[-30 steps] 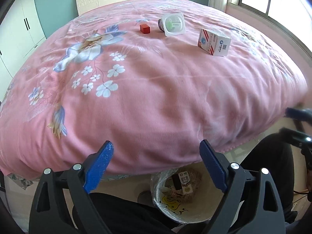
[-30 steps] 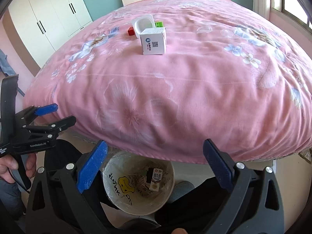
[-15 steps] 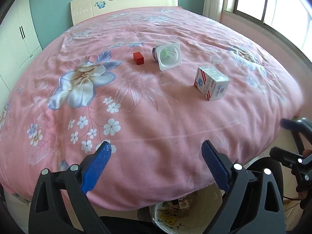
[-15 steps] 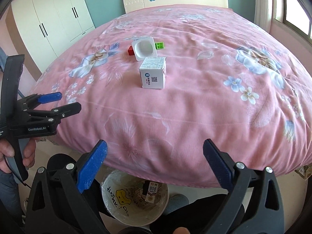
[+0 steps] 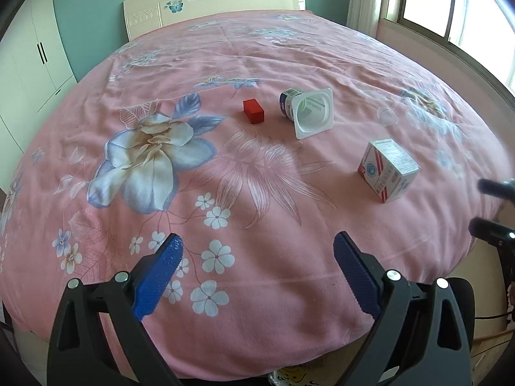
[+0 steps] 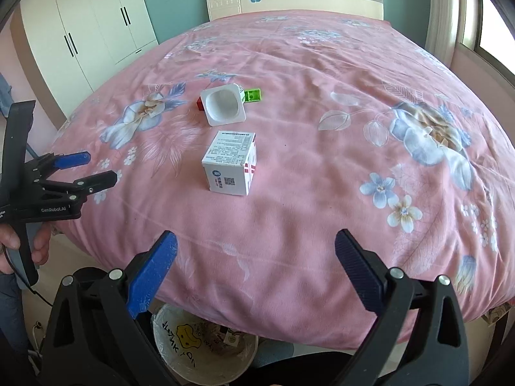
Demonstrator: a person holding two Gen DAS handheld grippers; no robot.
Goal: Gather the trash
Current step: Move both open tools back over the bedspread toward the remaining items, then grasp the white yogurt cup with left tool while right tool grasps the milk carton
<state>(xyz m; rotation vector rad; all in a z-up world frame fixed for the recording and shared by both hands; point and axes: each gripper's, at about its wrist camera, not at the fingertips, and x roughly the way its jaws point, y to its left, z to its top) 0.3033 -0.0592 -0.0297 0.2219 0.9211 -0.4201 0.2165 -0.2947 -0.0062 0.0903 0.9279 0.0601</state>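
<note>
Pink floral fleece covers the bed (image 5: 289,48), soft and faintly rumpled. On it lie a white square-rimmed plastic cup (image 5: 307,112) tipped on its side, a red block (image 5: 253,111) at its 9 o'clock, and a printed cardboard carton (image 5: 388,170) at its 5 o'clock. Both the left hand-held gripper (image 5: 257,257) and the right hand-held gripper (image 6: 256,251) gape wide, empty, above the near edge. A lined bin (image 6: 206,344) sits below.

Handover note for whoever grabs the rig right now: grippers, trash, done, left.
Left gripper: open, empty, over the bed's near edge.
Right gripper: open, empty, facing the small carton.
On the bedspread: carton nearest, tipped yogurt cup behind it, red block and green block beside the cup.
Trash bin on the floor at the bed's foot already holds some trash.
Left: carton and cup.
</note>
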